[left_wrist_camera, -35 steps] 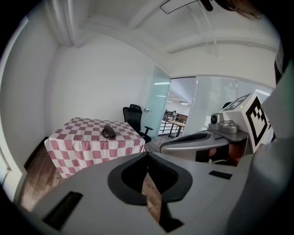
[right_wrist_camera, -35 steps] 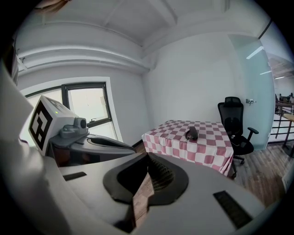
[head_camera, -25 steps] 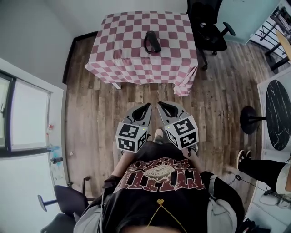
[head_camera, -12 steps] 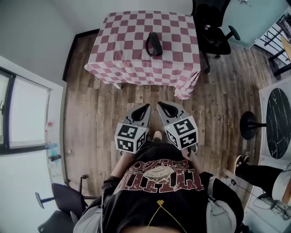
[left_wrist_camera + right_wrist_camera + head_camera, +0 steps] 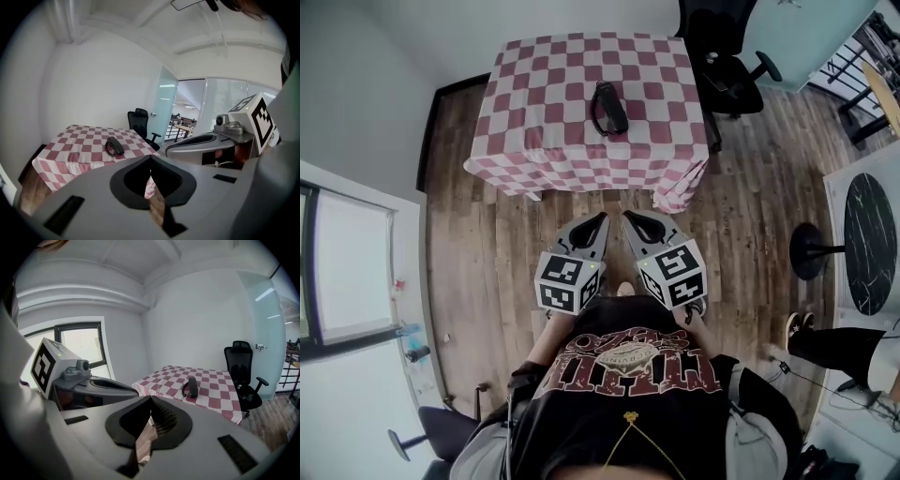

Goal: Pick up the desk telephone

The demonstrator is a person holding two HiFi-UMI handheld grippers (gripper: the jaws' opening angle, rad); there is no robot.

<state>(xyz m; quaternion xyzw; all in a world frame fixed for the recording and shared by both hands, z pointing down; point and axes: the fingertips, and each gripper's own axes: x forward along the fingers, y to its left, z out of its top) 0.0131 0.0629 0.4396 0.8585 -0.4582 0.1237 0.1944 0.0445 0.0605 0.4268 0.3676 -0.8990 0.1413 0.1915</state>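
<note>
A black desk telephone (image 5: 607,108) lies on a table under a red-and-white checked cloth (image 5: 544,141), at the top of the head view. It also shows in the left gripper view as the telephone (image 5: 114,146) and in the right gripper view as the telephone (image 5: 191,386). My left gripper (image 5: 603,218) and right gripper (image 5: 627,217) are held side by side over the wooden floor, well short of the table. Both are shut, tips together, with nothing between them.
A black office chair (image 5: 722,61) stands at the table's right side. A round black marble table (image 5: 872,239) on a pedestal base (image 5: 811,251) is at the right edge. Another person's legs and shoe (image 5: 797,328) are at lower right. Wooden floor (image 5: 497,244) lies between me and the table.
The table and telephone have shifted a little left and down in the head view, and the view has swung as I walk toward it. Both grippers keep their pose and stay shut.
</note>
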